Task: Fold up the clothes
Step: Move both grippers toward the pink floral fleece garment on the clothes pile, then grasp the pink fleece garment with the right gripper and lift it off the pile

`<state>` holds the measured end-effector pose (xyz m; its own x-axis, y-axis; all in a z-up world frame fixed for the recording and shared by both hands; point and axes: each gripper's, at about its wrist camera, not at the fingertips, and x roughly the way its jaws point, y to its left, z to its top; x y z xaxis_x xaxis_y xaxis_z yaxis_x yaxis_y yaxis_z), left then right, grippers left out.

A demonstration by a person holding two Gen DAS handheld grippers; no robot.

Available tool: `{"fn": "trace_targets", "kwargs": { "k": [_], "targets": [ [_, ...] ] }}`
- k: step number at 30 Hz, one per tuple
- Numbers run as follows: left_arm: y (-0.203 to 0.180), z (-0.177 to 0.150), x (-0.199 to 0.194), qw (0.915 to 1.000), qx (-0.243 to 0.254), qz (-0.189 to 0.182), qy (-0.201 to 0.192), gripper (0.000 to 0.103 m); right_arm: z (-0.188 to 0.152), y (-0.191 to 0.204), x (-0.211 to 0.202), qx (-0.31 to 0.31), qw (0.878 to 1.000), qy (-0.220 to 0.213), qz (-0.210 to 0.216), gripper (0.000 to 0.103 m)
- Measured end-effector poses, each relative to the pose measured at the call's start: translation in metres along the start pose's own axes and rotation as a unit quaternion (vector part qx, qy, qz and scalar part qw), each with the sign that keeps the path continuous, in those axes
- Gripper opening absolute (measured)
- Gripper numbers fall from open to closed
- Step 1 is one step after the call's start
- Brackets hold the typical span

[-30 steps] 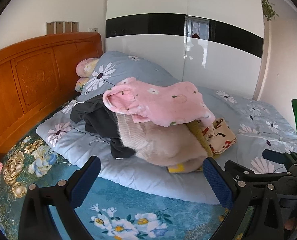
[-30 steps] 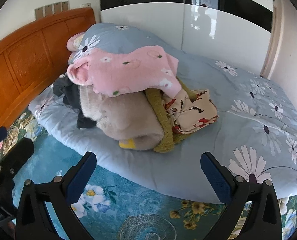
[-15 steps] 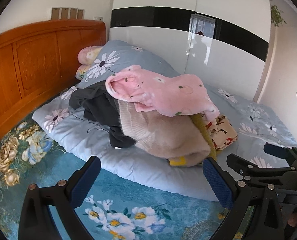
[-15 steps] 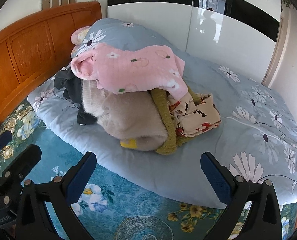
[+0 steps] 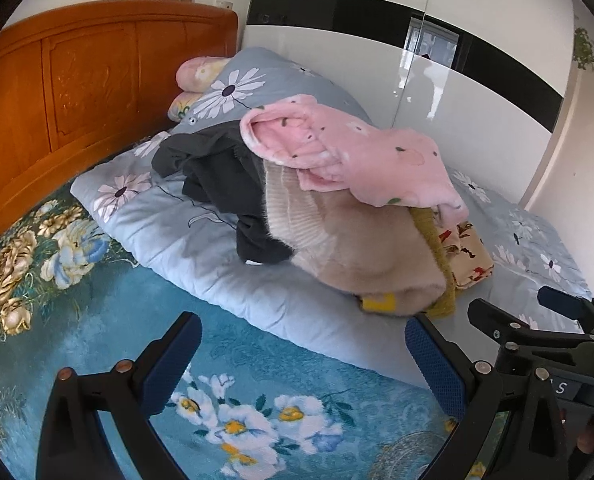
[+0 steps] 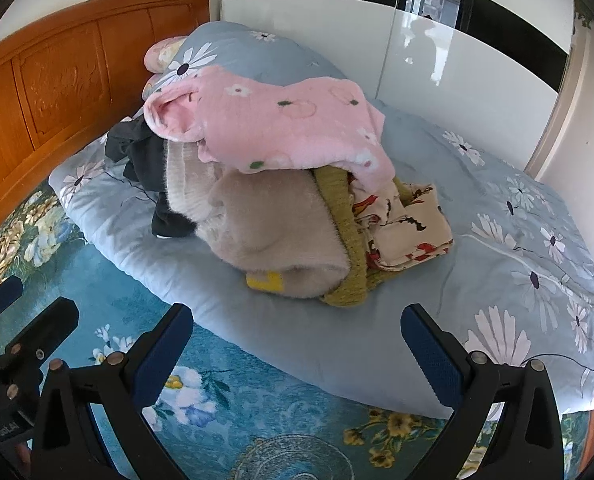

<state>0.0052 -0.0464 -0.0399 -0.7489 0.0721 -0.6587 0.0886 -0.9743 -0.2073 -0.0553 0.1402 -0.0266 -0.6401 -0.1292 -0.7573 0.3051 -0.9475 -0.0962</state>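
- Left claw (image 5: 303,354): fingers spread apart, empty, above the teal floral bedsheet (image 5: 97,320).
- Right claw (image 6: 297,344): fingers spread apart, empty, just short of the clothes.
- Grey-blue daisy quilt (image 6: 497,208): spread over the bed, carrying the pile.
- Pink fleece garment (image 6: 273,124): topmost.
- Beige fuzzy sweater (image 6: 273,224): beneath it.
- Dark garment (image 5: 217,168): on the headboard (image 5: 77,80) side.
- Olive knit (image 6: 345,216), floral-print cloth (image 6: 409,224): on the sweater's other side.
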Motion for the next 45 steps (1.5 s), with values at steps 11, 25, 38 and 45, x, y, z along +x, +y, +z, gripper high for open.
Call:
{"fn": "trace_targets", "kwargs": {
  "k": [11,25,38,45],
  "targets": [
    [0.046,-0.011,0.0,0.9999,-0.015,0.006,0.0,0.103,0.064,0.037,0.053,-0.047,0.999,-0.003,-0.006,0.103],
    [0.124,-0.032,0.001,0.9986,-0.046,0.024,0.009,0.103,0.161,0.085,0.16,-0.063,0.987,0.065,-0.131,0.022],
    [0.12,-0.031,-0.049,0.9955,-0.094,0.01,-0.005,0.103,0.184,-0.025,0.007,0.0,0.992,-0.075,-0.098,0.009],
    [0.076,-0.035,-0.091,0.9966,-0.081,0.006,-0.014,0.103,0.159,-0.067,-0.104,-0.006,0.985,-0.166,-0.05,0.009]
  ]
}}
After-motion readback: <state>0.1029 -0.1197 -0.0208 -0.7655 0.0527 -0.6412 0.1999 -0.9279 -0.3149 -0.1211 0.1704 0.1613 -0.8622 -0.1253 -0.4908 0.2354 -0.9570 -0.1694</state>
